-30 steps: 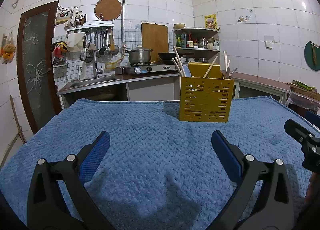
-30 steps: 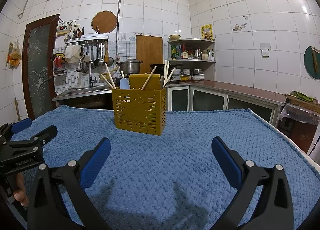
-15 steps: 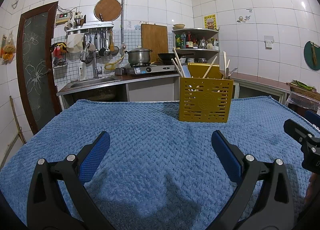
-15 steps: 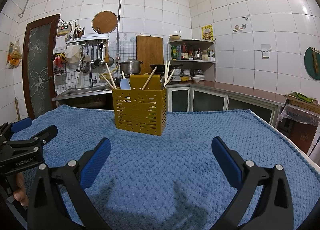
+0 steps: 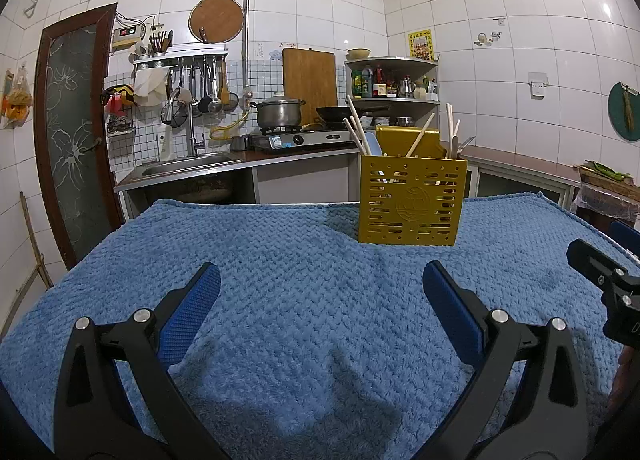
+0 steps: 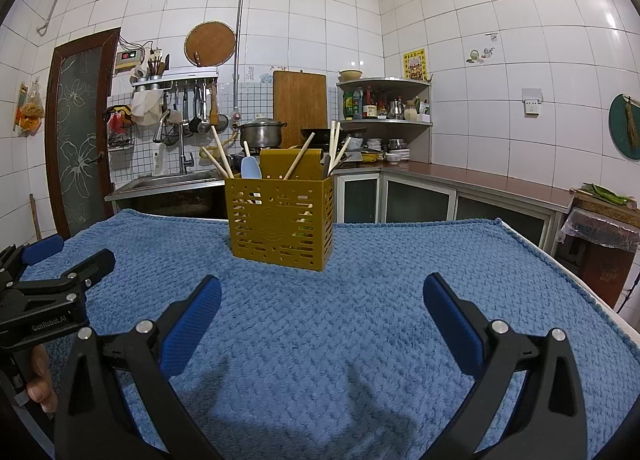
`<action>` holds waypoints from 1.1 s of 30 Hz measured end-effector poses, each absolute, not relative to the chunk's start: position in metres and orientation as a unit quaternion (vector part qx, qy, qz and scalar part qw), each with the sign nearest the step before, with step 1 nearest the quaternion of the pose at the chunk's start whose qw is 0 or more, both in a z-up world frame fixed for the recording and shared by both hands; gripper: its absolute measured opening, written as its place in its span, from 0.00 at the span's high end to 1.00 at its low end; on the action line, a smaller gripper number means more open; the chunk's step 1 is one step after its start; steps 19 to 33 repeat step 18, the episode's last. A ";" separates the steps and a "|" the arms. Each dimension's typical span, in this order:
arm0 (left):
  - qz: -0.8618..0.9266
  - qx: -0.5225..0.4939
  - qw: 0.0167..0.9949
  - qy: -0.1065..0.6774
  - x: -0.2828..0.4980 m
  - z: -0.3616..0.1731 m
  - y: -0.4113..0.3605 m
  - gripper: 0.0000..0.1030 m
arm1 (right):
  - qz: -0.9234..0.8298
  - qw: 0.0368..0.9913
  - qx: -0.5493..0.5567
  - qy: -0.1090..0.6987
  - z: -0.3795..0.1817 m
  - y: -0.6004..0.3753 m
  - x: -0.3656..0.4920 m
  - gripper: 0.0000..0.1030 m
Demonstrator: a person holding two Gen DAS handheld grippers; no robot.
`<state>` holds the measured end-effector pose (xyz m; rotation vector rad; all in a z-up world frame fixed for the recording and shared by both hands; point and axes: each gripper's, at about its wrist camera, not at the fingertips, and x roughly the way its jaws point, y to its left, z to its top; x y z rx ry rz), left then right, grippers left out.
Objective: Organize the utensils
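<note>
A yellow slotted utensil holder (image 5: 412,200) stands upright on the blue towel (image 5: 280,260) at the far middle of the table; it also shows in the right wrist view (image 6: 280,218). It holds several wooden chopsticks (image 6: 220,154), a light blue spatula (image 6: 251,168) and other utensils. My left gripper (image 5: 320,308) is open and empty, low over the towel, well short of the holder. My right gripper (image 6: 322,310) is open and empty too, to the right of the left one.
The left gripper's side shows at the left edge of the right wrist view (image 6: 52,292). Behind the table are a sink (image 5: 188,166), a stove with a pot (image 5: 280,112), hanging utensils (image 5: 200,84) and a corner shelf (image 5: 394,78).
The left wrist view has shifted very slightly, with the holder a touch further left in it. Both grippers stay open and nothing on the table has moved.
</note>
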<state>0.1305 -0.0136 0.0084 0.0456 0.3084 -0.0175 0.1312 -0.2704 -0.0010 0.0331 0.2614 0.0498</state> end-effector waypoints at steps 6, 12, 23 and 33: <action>-0.009 0.023 0.988 0.154 0.130 0.008 -0.013 0.05 | 0.025 0.991 0.016 0.130 -0.001 -0.270 0.131 0.04; -0.009 0.023 0.988 0.153 0.130 0.008 -0.013 0.05 | 0.025 0.991 0.016 0.130 -0.001 -0.270 0.131 0.04; -0.009 0.023 0.988 0.153 0.130 0.010 -0.015 0.05 | 0.025 0.991 0.016 0.130 -0.001 -0.270 0.131 0.04; -0.009 0.023 0.988 0.153 0.130 0.010 -0.015 0.05 | 0.025 0.991 0.016 0.130 -0.001 -0.270 0.131 0.04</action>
